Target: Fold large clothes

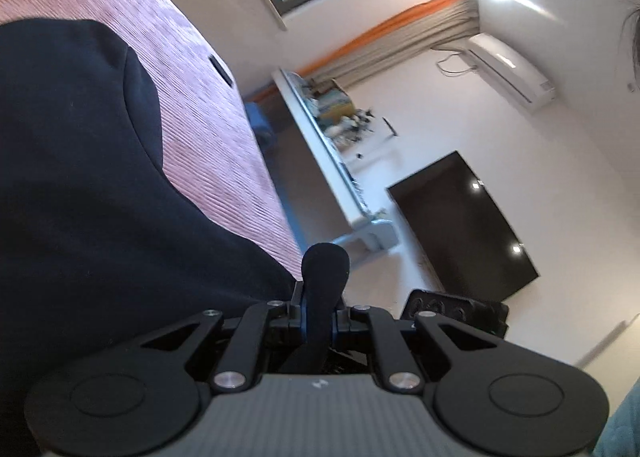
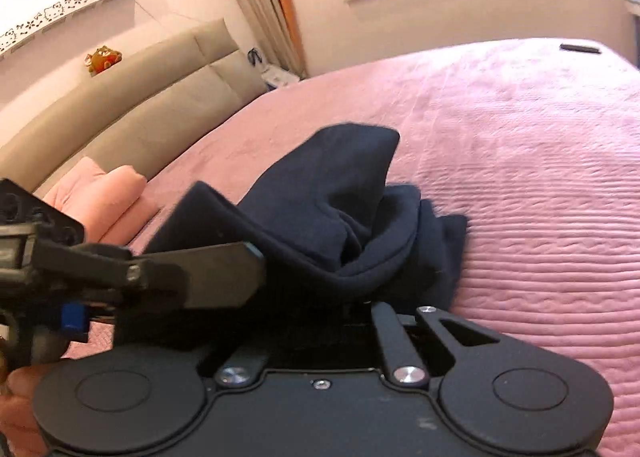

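A dark navy garment (image 2: pixel 340 197) lies bunched on the pink bed (image 2: pixel 520 177), with part of it lifted. In the right wrist view it drapes over my right gripper (image 2: pixel 360 299) and hides the fingertips, and the folds gather where the jaws meet. My left gripper (image 2: pixel 240 273) reaches in from the left, its fingers pinching an edge of the same cloth. The left wrist view is rolled sideways. There the garment (image 1: pixel 80 177) fills the left side, and the left gripper (image 1: pixel 324 269) stands shut with a wad of dark cloth between its fingers.
A pink pillow (image 2: pixel 108 193) and a grey padded headboard (image 2: pixel 140 97) are at the left. A small black object (image 2: pixel 580 48) lies at the far edge of the bed. Past the bed stand a cluttered white desk (image 1: pixel 332 145) and a dark TV screen (image 1: pixel 460 225). A hand (image 2: pixel 20 397) shows at the lower left.
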Demonstrator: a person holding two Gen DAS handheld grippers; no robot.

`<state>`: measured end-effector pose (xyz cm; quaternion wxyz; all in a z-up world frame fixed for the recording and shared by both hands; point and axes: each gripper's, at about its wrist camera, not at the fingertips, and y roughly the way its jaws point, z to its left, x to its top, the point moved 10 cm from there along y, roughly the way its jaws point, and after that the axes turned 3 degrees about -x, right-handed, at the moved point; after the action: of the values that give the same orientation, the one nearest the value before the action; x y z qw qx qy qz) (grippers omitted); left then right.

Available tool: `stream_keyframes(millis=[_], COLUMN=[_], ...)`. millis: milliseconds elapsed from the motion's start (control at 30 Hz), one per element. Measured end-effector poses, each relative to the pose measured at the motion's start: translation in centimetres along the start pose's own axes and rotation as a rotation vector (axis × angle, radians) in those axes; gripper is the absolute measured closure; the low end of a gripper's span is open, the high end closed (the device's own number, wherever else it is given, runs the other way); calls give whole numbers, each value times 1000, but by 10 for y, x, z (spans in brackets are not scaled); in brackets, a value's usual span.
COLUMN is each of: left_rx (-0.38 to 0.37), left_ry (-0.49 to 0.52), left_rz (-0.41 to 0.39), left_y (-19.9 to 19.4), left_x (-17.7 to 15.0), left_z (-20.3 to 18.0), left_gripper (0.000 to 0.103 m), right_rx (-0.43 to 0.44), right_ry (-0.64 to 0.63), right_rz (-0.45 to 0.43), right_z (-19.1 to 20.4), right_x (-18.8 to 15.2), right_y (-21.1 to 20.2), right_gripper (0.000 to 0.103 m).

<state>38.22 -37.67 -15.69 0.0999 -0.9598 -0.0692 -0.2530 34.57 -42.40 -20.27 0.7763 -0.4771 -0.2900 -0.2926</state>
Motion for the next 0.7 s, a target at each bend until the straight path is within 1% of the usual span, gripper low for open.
stream_keyframes(millis=[67,133,167,200,267,300,333,367,400,433,467,500,533,600,667,700], left_rx=[-30,-65,-76,-66,41,132,210,261,280,268,238,211,196,185,231,258], left_ry=[-11,-28,-39,-30,36,74,106,133,159,168,155,135,123,141,192,210], left_rz=[15,34,50,76,146,187,234,277,312,332,340,343,342,313,248,207], left_y=[8,13,14,14,15,14,12,8,2,-4,-10,-14,-18,-26,-37,-45], left_x=[-6,-17,-25,-33,-50,-60,-69,-77,-83,-86,-87,-87,-86,-79,-60,-48], left_z=[-7,-13,-13,-11,7,22,37,46,49,45,39,33,27,13,5,3], left_gripper=[92,92,92,91,90,88,88,88,87,80,74,63,61,62,62,62], right_rx=[-29,-54,-69,-90,-150,-180,-206,-227,-243,-243,-235,-224,-207,-149,-90,-75], right_ry=[-7,-6,-2,3,23,44,71,82,83,70,44,17,-14,-71,-139,-163], right_rz=[-10,-3,18,55,153,193,228,234,226,210,185,164,140,94,64,55], right_z=[-1,-3,-4,-8,-26,-36,-48,-56,-60,-59,-54,-48,-40,-18,8,18], right_x=[-2,-7,-14,-24,-52,-61,-69,-68,-61,-50,-34,-20,-3,31,60,69], right_y=[-22,-35,-39,-37,-32,-31,-32,-35,-39,-40,-39,-35,-29,-12,11,23], right_gripper=[97,97,97,96,92,90,86,85,84,83,83,81,79,78,78,78])
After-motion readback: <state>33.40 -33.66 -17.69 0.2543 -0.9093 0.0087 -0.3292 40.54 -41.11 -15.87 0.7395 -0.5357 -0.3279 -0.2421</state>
